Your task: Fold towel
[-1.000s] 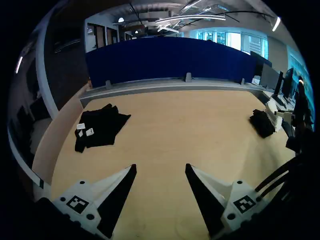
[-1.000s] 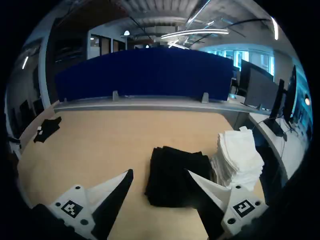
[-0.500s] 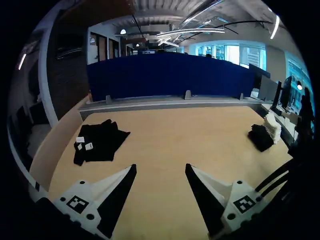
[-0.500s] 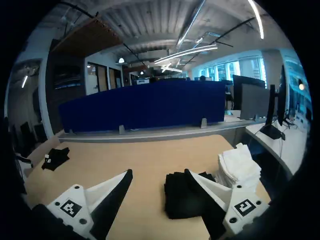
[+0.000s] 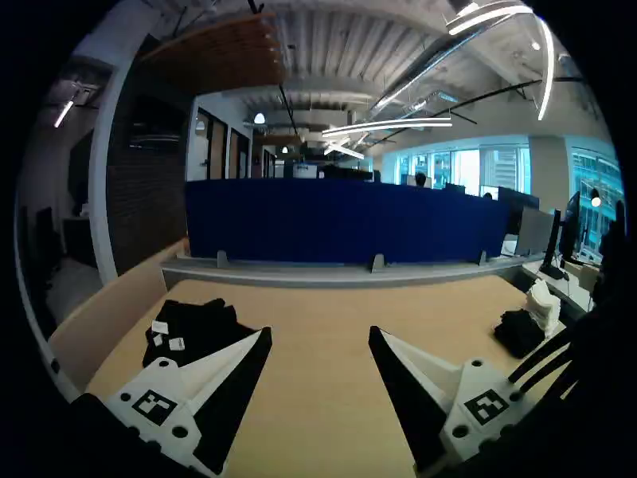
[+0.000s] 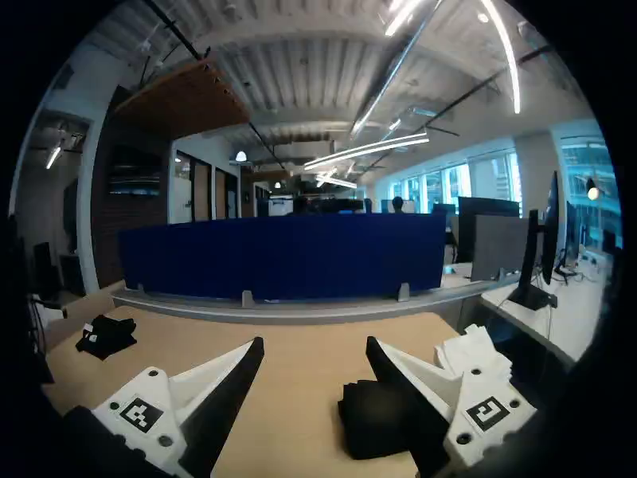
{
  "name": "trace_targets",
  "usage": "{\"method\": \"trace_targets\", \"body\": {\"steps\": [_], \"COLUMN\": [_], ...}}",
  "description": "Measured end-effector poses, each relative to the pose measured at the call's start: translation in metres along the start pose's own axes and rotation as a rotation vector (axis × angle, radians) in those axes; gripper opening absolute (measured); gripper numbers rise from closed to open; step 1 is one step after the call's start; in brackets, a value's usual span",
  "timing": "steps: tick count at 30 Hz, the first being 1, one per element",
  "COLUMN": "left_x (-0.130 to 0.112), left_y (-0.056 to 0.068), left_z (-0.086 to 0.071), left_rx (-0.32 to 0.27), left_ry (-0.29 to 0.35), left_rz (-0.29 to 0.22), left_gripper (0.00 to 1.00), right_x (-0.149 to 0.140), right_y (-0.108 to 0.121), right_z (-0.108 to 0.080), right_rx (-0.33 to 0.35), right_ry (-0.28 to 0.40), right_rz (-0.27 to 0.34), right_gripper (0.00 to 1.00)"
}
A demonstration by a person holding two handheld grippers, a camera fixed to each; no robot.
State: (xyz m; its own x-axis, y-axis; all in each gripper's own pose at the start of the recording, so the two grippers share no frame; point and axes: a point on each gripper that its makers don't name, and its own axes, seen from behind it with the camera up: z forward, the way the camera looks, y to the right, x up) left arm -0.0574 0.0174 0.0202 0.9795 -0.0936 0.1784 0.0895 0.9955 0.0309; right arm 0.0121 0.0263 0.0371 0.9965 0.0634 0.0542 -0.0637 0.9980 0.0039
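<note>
I am holding the left gripper (image 5: 319,330) and right gripper (image 6: 314,341) open and empty above the table (image 5: 342,311). The crumpled black towel (image 5: 191,331) is lying far left, half hidden behind my left finger (image 5: 231,374). Reaching in blind, I am risking pinching only a tag (image 5: 160,327) or several layers.

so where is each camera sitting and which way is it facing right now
Left gripper view: rides the left gripper, looking level across the light wooden table at the blue partition panel; its own open white fingers show, crumpled black towel pile near-left.
Right gripper view: rides the right gripper, same facing; own open fingers show, folded black towel stack just ahead beside the white folded stack.
Shared: table, partition, both black piles.
</note>
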Motion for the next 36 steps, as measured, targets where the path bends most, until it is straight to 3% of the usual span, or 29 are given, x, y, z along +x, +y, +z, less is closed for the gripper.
{"method": "trace_targets", "body": {"steps": [3,6,18,27,33,36], "left_x": [0.019,0.027,0.029,0.005,-0.025,-0.041], "left_y": [0.0,0.002,0.006,-0.003,-0.014,-0.014], "left_z": [-0.001,-0.002,-0.003,0.006,0.02,0.027], "left_rx": [0.008,0.012,0.0,0.024,0.046,0.049], "left_ry": [0.078,0.116,0.16,0.178,0.181,0.18], "left_rz": [0.0,-0.003,0.005,0.051,0.062,0.063], "left_gripper": [0.9,0.9,0.9,0.9,0.9,0.9], "right_x": [0.003,0.003,0.007,0.001,-0.015,-0.022], "right_y": [-0.004,-0.007,-0.013,-0.023,-0.026,-0.026], "right_z": [-0.004,-0.006,-0.01,-0.01,-0.007,-0.005], "right_rx": [-0.001,-0.001,-0.002,-0.012,-0.021,-0.029], "right_ry": [0.035,0.038,0.046,0.061,0.058,0.059], "right_rz": [-0.008,-0.004,0.004,-0.02,-0.041,-0.053], "right_gripper": [1.0,1.0,1.0,1.0,1.0,1.0]}}
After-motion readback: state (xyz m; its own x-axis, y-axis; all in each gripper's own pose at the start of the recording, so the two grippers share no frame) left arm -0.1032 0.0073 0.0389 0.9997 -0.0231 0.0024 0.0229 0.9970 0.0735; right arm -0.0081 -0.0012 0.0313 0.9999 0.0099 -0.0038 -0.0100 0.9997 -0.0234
